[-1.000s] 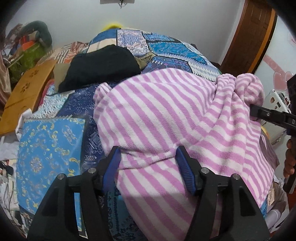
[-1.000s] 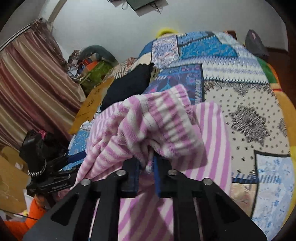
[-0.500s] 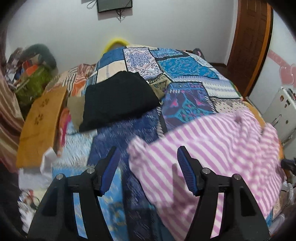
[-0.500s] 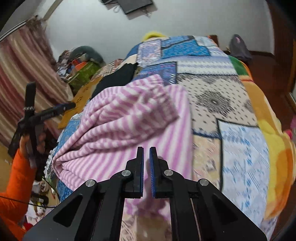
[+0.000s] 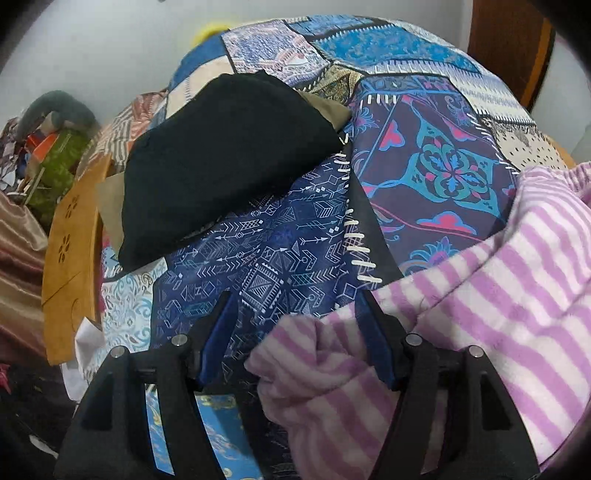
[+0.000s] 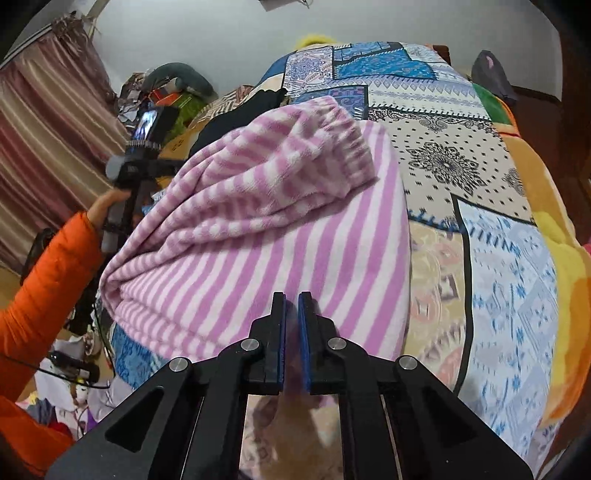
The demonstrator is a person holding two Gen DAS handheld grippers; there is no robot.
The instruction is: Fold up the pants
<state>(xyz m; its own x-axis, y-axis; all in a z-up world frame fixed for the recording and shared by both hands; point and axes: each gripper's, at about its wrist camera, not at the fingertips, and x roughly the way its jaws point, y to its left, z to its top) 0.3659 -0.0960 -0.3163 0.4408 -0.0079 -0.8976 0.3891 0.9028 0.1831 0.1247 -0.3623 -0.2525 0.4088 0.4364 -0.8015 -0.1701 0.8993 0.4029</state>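
Striped pants [image 6: 258,236] lie on bed [image 6: 461,155], folded over w/ waistband in upper centre; prob. one more fold left. Left gripper [image 5: 295,332] jaws apart, cloth edge loose between; right gripper [image 6: 291,332] jaws together, nothing held.

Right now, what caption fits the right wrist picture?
Shut right gripper over folded pink striped pants on a patchwork bed.

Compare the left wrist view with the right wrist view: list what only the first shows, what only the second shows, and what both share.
Only the left wrist view shows the wooden door and the left gripper from behind, jaws apart, a bunched edge of the pants between them but not pinched.

Only the right wrist view shows the person's orange sleeve, the striped curtain, the orange blanket and the right gripper, shut with nothing held.

Both show the pink striped pants, the patchwork bedspread, the folded black garment and the white wall.
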